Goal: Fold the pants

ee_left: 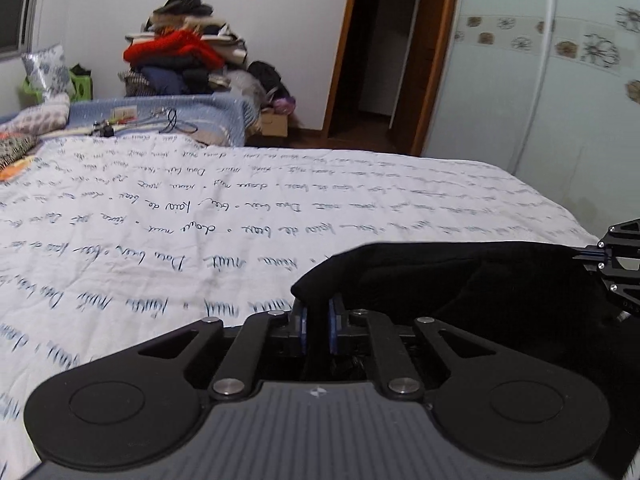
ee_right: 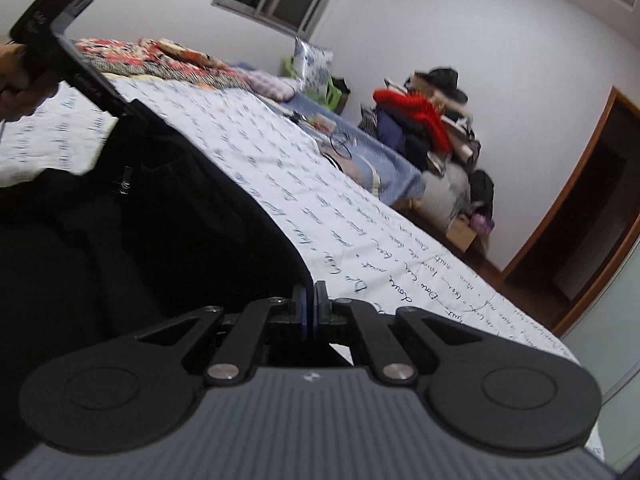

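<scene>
**A:** What colours are on the bed?

**B:** The bedspread [ee_left: 200, 208] is white, covered in rows of dark blue handwritten script. The pants [ee_left: 480, 280] on it are plain black. Both grippers are black with blue pads [ee_right: 305, 312].

**A:** And further back?

**B:** A light blue blanket [ee_left: 192, 114], then a clothes pile [ee_left: 184, 56] with a bright red knit among dark navy and black pieces. The wardrobe [ee_left: 560, 80] is pale, with a band of brown and black flowers. The door frame [ee_left: 344, 48] is orange-brown wood.

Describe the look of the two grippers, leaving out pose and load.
Both match. The left gripper and right gripper have matte black linkage arms with silver pivot screws, blue pads on the fingers, round black discs either side, and a grey ribbed body with a small white logo. No cables or sleeves show.
</scene>
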A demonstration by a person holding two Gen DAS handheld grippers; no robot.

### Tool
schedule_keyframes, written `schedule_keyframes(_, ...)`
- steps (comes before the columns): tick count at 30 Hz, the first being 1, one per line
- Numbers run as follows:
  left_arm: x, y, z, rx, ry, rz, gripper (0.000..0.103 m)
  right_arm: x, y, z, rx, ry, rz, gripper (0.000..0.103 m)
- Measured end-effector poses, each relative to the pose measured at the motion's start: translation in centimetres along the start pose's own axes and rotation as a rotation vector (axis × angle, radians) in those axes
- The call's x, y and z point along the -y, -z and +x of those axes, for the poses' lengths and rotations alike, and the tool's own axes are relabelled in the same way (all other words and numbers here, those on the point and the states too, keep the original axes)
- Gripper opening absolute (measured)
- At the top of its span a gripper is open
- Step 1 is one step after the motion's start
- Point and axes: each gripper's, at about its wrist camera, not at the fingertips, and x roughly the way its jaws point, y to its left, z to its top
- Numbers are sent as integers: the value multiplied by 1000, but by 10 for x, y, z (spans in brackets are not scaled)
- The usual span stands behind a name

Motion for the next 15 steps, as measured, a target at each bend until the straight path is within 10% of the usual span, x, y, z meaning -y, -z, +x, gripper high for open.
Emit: schedule_keyframes(15,13,123,-96,-58,2,-161,9,-125,62,-130,-53,-120,-119,3)
